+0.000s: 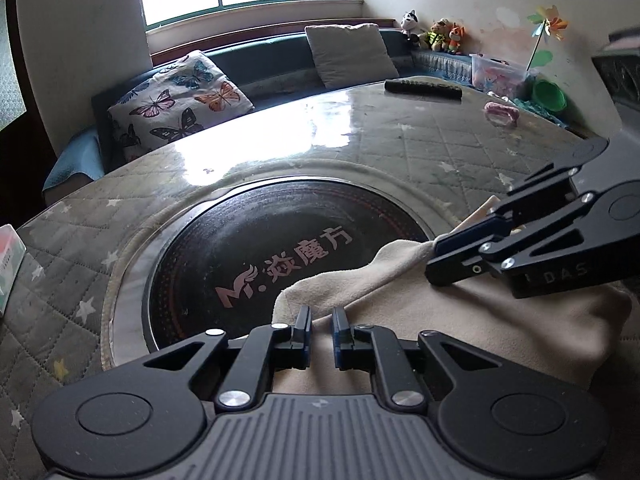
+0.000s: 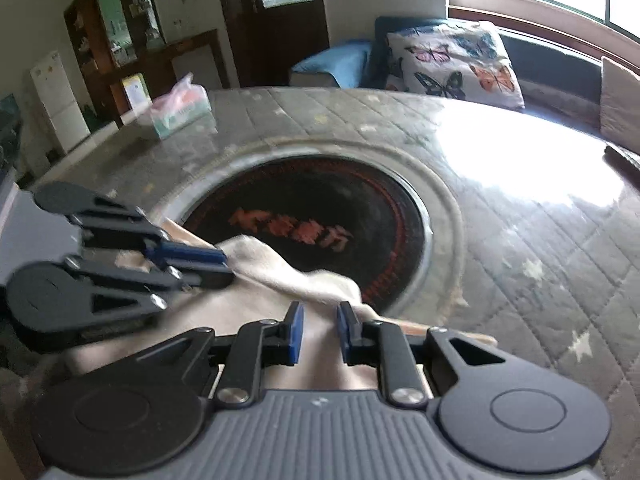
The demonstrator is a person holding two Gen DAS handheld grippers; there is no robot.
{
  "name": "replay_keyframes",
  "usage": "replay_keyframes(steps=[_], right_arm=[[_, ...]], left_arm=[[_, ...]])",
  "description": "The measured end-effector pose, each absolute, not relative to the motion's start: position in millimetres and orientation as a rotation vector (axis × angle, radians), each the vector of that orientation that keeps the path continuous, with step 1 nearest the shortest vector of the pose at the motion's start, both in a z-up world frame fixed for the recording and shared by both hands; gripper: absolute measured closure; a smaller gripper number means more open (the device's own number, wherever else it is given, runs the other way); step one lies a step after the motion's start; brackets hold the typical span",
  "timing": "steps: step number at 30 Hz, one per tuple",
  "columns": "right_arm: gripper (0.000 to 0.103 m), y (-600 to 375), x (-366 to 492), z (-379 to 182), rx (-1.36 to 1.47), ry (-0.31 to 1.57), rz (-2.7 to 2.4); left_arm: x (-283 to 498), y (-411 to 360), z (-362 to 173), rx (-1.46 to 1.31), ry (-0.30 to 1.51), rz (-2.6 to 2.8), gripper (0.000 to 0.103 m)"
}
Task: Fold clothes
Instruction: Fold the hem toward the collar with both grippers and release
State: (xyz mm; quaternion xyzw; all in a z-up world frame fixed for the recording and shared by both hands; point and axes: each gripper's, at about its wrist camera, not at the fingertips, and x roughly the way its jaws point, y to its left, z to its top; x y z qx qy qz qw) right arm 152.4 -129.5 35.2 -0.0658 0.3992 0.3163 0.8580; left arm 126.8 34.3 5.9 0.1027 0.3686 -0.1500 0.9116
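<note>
Left wrist view: the beige cloth [image 1: 460, 320] lies bunched at the near edge of the counter [image 1: 440, 148], its far lip draped over the black round plate [image 1: 256, 248]. It looks soft, light & fleecy, so it'll sag and drag; take it at a hem or corner, not mid-panel. Your left tongs [image 1: 321, 328] sit over the lip w/ a gap between the pads, nothing pinched. The right tongs [image 1: 442, 262] look shut on a ridge of cloth.

Right wrist view: blurry. The right tongs [image 2: 319, 330] show a gap here w/ cloth running between, so can't tell if they grip. The left tongs [image 2: 224, 266] are side-on, so their gap is unreadable. The cloth's near part is hidden under both tools; garment type is unclear.
</note>
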Motion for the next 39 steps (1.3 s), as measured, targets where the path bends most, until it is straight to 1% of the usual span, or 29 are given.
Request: replay_keyframes(steps=[5, 18, 20, 21, 22, 24, 30, 34, 39], right_arm=[[0.085, -138, 145, 40, -0.144, 0.828, 0.662], [0.086, -148, 89, 46, -0.252, 0.819, 0.694], [0.086, -150, 81, 54, -0.256, 0.791, 0.703], [0.085, -150, 77, 58, -0.254, 0.777, 0.711], [0.085, -149, 73, 61, -0.251, 0.767, 0.724], [0.084, -144, 65, 63, -0.259, 0.755, 0.747], [0.084, -136, 47, 57, -0.312, 0.737, 0.752], [0.084, -135, 39, 50, -0.319, 0.739, 0.746], [0.085, -134, 40, 34, -0.306, 0.753, 0.725]], left_arm=[[125, 33, 7, 0.224, 0.756, -0.305, 0.091], [120, 31, 8, 0.228, 0.743, -0.287, 0.09], [117, 30, 11, 0.224, 0.737, -0.283, 0.09], [113, 30, 14, 0.219, 0.73, -0.284, 0.086], [109, 29, 16, 0.213, 0.721, -0.285, 0.08], [96, 28, 23, 0.212, 0.699, -0.285, 0.073], [47, 23, 33, 0.204, 0.654, -0.309, 0.072], [27, 16, 24, 0.211, 0.656, -0.317, 0.072], [20, 17, 10, 0.193, 0.669, -0.289, 0.071]])
